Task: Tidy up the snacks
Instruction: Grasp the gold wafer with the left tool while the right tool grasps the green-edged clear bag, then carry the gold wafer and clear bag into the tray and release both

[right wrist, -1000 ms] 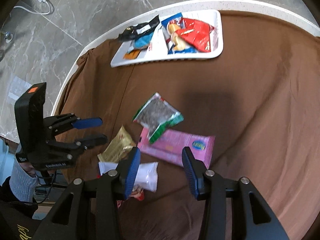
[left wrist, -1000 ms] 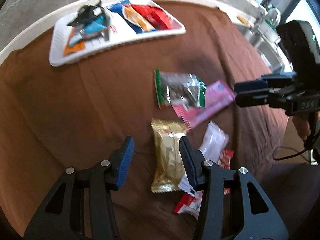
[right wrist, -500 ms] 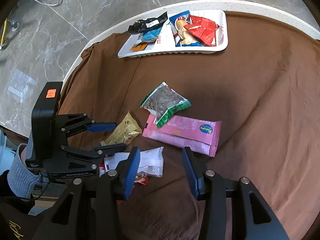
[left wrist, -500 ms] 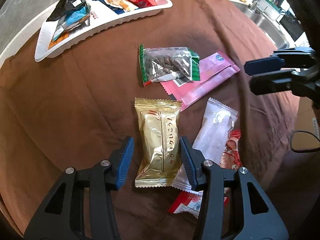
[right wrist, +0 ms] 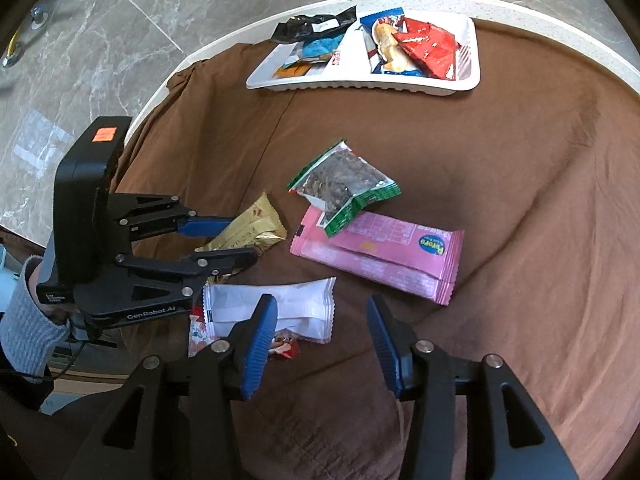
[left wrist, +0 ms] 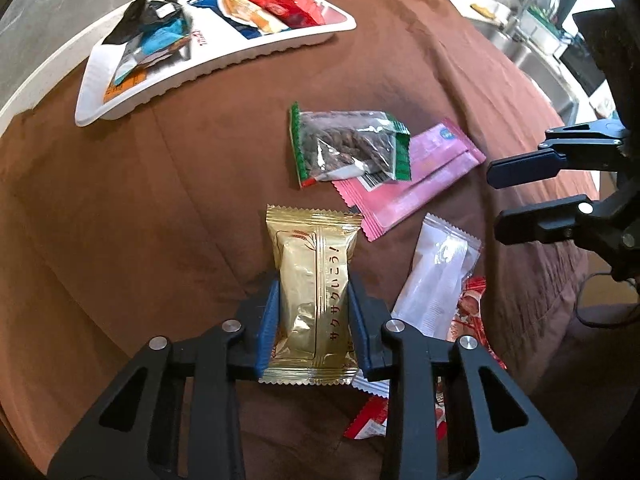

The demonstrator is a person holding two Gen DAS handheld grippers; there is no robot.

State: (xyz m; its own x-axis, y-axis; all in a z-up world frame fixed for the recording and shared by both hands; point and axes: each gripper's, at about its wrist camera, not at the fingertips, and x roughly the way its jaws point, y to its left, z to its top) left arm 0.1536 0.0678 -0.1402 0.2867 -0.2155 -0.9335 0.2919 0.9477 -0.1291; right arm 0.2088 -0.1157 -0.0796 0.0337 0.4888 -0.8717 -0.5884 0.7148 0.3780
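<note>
- Gold foil snack packet lies on the brown cloth, clamped by the left gripper, whose jaws have just closed.
- Slick foil could slip during lifting toward the white plastic tray.
- Right gripper hangs apart, empty, risking a collision.

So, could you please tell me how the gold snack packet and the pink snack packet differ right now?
The gold snack packet is short and plump; the pink snack packet is long and flat. The gold one is clamped between the pads of the left hand-held gripper, whose jaws have just been closing; the pink one lies free. The pink one is partly covered by a green-edged nut bag; nothing covers the gold one. Both rest on the brown cloth.
</note>
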